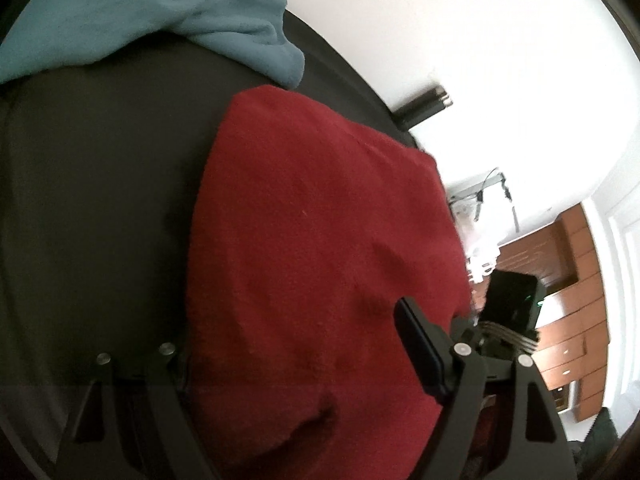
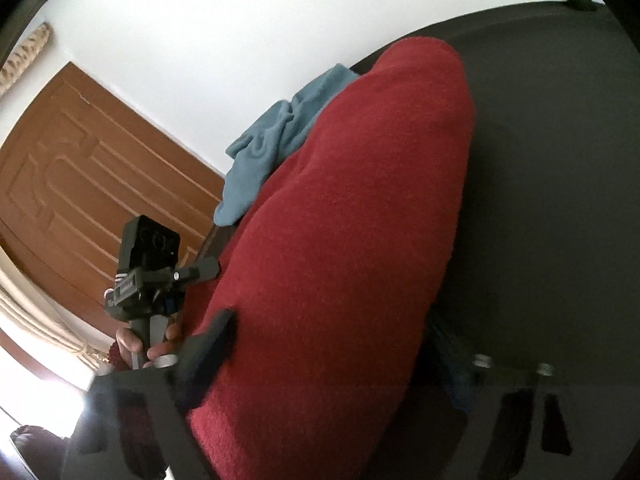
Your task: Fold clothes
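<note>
The red fleece garment [image 1: 320, 248] lies as a thick, rounded fold on the dark worktop [image 1: 100, 200], one edge reaching the worktop's side. Both claws straddle it: the left claw [image 1: 288, 364] and the right claw [image 2: 332, 352] stand spread, fingers apart (whether any pad presses the cloth I cannot tell). Beyond, a crumpled blue fleece [image 1: 224, 20] sits apart, bare worktop between.

Fig. 1. My two hand-held grippers, matte black.
My left gripper [image 1: 280, 364] has curved black arms with silver pivot screws; my right gripper [image 2: 352, 356] is alike (blurred). My left hand [image 2: 148, 344] wraps a grey handle under a boxy black camera.
</note>
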Tool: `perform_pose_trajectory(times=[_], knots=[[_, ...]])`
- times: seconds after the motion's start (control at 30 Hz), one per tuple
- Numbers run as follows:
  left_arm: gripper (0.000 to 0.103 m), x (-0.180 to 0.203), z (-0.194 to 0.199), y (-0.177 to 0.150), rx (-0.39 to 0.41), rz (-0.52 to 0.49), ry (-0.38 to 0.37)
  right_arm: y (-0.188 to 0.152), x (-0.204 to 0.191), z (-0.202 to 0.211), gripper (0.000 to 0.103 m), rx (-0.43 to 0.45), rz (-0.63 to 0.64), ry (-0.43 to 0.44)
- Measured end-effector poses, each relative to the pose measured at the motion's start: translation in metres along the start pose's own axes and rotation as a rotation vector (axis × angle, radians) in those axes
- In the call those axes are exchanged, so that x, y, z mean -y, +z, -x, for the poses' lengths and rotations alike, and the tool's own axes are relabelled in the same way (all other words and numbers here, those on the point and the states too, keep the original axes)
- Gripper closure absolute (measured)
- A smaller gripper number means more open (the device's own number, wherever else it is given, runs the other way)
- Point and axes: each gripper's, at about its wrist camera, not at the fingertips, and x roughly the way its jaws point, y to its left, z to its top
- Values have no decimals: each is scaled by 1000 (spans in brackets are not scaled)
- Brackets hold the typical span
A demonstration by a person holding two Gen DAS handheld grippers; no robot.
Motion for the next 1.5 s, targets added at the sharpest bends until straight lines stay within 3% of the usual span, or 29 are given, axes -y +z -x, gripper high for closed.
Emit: perform_pose_trajectory(times=[0.07, 0.17, 0.37, 0.63, 0.97, 1.2, 1.5], knots=[[20, 6, -6, 0, -18, 6, 7, 0, 1, 8, 38, 20, 2, -4], [26, 17, -19, 1, -55, 15, 8, 9, 3, 10, 43, 52, 1, -16], [38, 61, -71, 4, -158, -13, -5, 34, 31, 55, 47, 169, -31, -83], [42, 170, -176, 15, -237, -206, 24, 44, 97, 147, 48, 301, -88, -268], [44, 287, -286, 29, -234, -415, 93, 67, 180, 250, 50, 446, -160, -521], [44, 323, -341, 50, -236, -469, 103, 97, 216, 277, 50, 485, -165, -680], [44, 350, -387, 69, -202, -512, 113, 120, 251, 293, 50, 496, -167, -790]])
